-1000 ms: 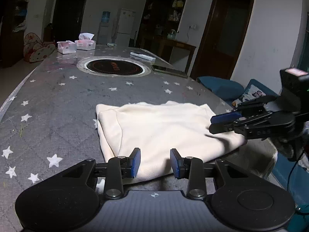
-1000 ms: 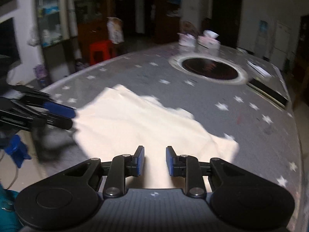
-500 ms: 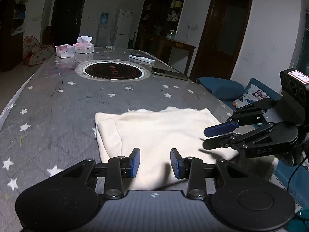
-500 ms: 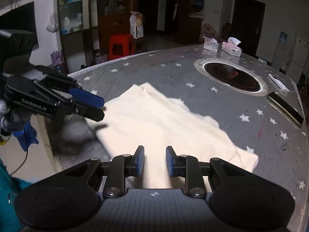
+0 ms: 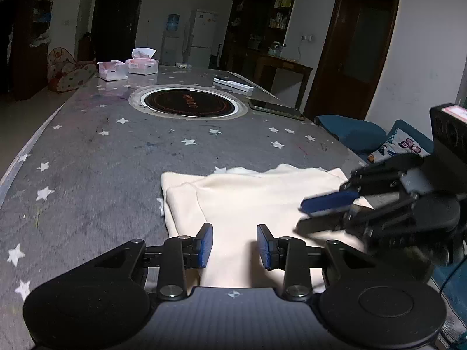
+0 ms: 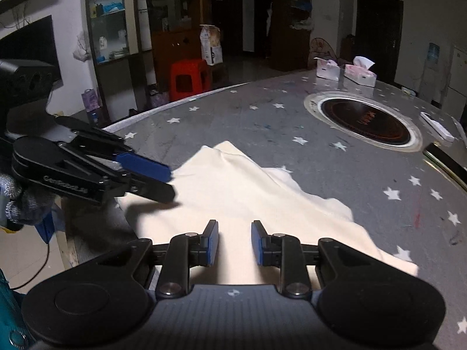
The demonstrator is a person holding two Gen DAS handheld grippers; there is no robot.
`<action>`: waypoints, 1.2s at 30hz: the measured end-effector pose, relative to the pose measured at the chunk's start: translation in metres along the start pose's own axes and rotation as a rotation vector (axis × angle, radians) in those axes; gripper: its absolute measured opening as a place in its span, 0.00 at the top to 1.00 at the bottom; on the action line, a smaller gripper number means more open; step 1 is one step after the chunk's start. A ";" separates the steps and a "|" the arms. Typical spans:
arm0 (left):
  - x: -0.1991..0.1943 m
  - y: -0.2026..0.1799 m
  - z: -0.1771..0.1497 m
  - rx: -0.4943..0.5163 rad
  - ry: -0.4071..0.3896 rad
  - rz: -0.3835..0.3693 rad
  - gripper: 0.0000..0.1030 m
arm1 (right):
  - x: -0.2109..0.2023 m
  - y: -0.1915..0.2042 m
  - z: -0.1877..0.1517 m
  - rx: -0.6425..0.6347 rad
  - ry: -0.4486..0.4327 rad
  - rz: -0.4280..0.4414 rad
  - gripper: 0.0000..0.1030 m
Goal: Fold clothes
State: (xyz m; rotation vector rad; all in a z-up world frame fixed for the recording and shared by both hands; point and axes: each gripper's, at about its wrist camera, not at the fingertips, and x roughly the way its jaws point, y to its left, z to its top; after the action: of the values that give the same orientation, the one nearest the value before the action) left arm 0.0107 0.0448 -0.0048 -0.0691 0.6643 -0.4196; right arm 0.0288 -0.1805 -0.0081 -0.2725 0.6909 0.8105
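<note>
Shirt (image 5: pixel 251 201), just one cream one, lies folded on my side of the burner (image 5: pixel 188 105). Both my grippers, left (image 5: pixel 234 246) and right (image 6: pixel 234 243), hang over it, jaws apart, holding nothing. Two tissue boxes (image 5: pixel 128 68) past the burner.

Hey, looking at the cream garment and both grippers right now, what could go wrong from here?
1. The cream garment lies at the table's near edge; a pull that way may drag it off.
2. The left gripper and right gripper are both open and close together over the cloth, so they might collide.
3. The folded layers at one side could be pinched unevenly, spoiling the fold.
</note>
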 end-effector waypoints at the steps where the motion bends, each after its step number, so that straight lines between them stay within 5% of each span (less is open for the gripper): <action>1: 0.003 0.000 0.001 0.000 0.003 0.006 0.66 | 0.004 0.001 0.000 0.000 0.007 0.004 0.76; 6: 0.013 0.008 0.002 -0.011 0.034 0.025 0.67 | 0.004 -0.002 -0.002 0.020 0.000 0.008 0.77; 18: 0.022 0.007 0.009 -0.001 0.039 0.029 0.65 | 0.000 -0.066 -0.011 0.190 0.014 -0.159 0.77; 24: 0.024 0.007 0.010 0.000 0.044 0.035 0.64 | -0.002 -0.067 0.001 0.198 -0.041 -0.130 0.77; 36: 0.024 0.006 0.012 0.000 0.047 0.035 0.56 | 0.020 -0.067 0.013 0.214 0.006 -0.153 0.74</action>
State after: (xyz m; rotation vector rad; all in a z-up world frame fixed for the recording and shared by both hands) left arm 0.0375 0.0400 -0.0105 -0.0482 0.7108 -0.3887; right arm 0.0947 -0.2077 -0.0134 -0.1329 0.7468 0.5847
